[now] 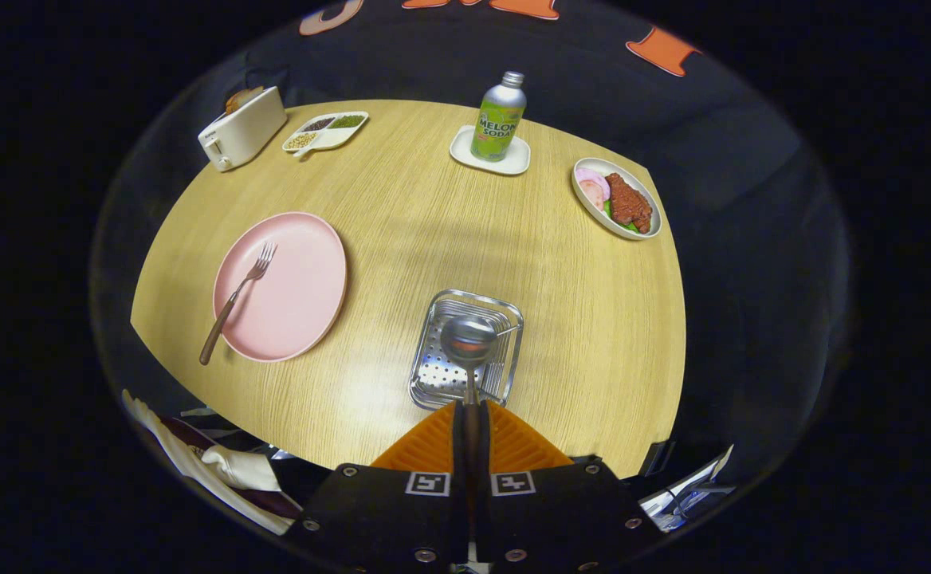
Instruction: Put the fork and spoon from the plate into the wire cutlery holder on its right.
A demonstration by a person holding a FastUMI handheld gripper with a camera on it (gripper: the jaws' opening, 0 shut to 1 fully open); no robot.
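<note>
I've got the gripper (471,418) closed up tight, both fingers pinching the handle of the spoon (469,344) between them. The spoon sticks straight out ahead of the fingertips, its shiny round bowl facing me, a dull grey reflection in it. That bowl sits right over the wire cutlery holder (505,315), a squarish metal basket with a perforated floor and thin wire sides; I can't tell whether the spoon touches it or hangs above it. Apart from the spoon in front, I see nothing lying in the holder.

Off to the left of the holder, on the wooden table (434,231), there's the pink plate (298,295). The fork (236,299) lies across it on a slant, tines up toward the far side, its brown handle poking past the plate's near rim over the table.

Down by the near table edge on the left I see a white gloved hand (230,466).

Further out now: to the far right, an oval dish (589,209) with meat and slices of something pink on a bit of green. Middle of the far side, a green soda bottle (499,119) stands upright on a small white coaster (465,151). At the far left, a white divided tray (338,137) holding small grains or beans in its compartments, and just beside it a white toaster (242,129) with bread in its slot.
</note>
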